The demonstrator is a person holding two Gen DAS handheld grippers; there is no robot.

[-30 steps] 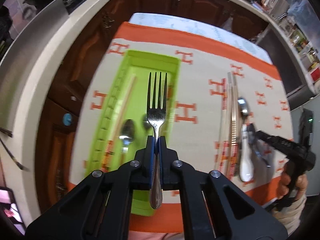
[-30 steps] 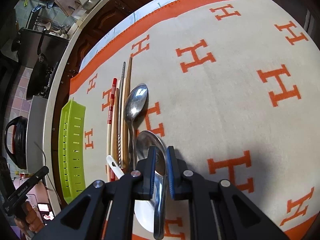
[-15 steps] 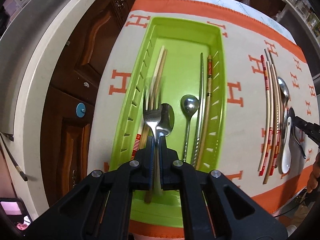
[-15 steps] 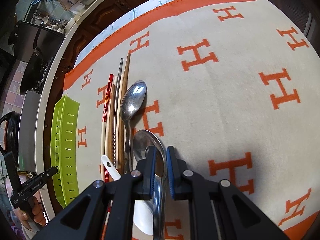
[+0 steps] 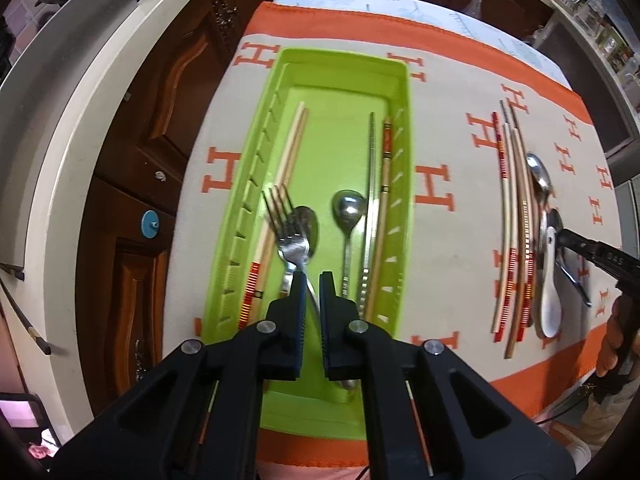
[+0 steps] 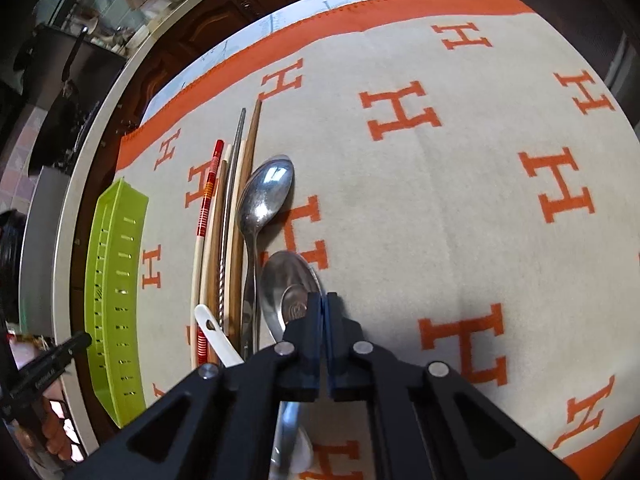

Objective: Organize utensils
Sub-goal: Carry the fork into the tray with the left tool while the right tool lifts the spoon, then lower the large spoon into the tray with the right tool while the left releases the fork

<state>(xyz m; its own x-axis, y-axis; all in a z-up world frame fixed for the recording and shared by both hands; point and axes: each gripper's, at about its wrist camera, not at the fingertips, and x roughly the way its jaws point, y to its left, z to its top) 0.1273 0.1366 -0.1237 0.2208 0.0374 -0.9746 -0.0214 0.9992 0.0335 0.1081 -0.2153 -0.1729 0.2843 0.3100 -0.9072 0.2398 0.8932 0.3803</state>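
The green tray (image 5: 344, 76) holds chopsticks (image 5: 290, 152), two spoons (image 5: 348, 208) and a metal fork (image 5: 286, 232). The fork lies over one spoon. My left gripper (image 5: 312, 284) hovers open over the tray's near end, with the fork's handle lying loose between its fingers. On the cloth, loose chopsticks (image 6: 224, 240), a large metal spoon (image 6: 266, 196) and a white ceramic spoon (image 6: 218, 340) lie side by side. My right gripper (image 6: 323, 302) is shut at the neck of a second metal spoon (image 6: 280, 280), whose handle runs back under the fingers.
A beige cloth with orange H marks (image 6: 440, 200) covers the table. The tray (image 6: 116, 264) sits near its left edge, beside a pale counter rim (image 5: 80, 120) and dark wooden cabinets (image 5: 160, 100). A hand (image 5: 616, 344) shows at the right border.
My left gripper came down over the tray with the fork, then opened and left it lying inside. My right gripper's fingers, which stood apart around the spoon's handle, have closed on it.
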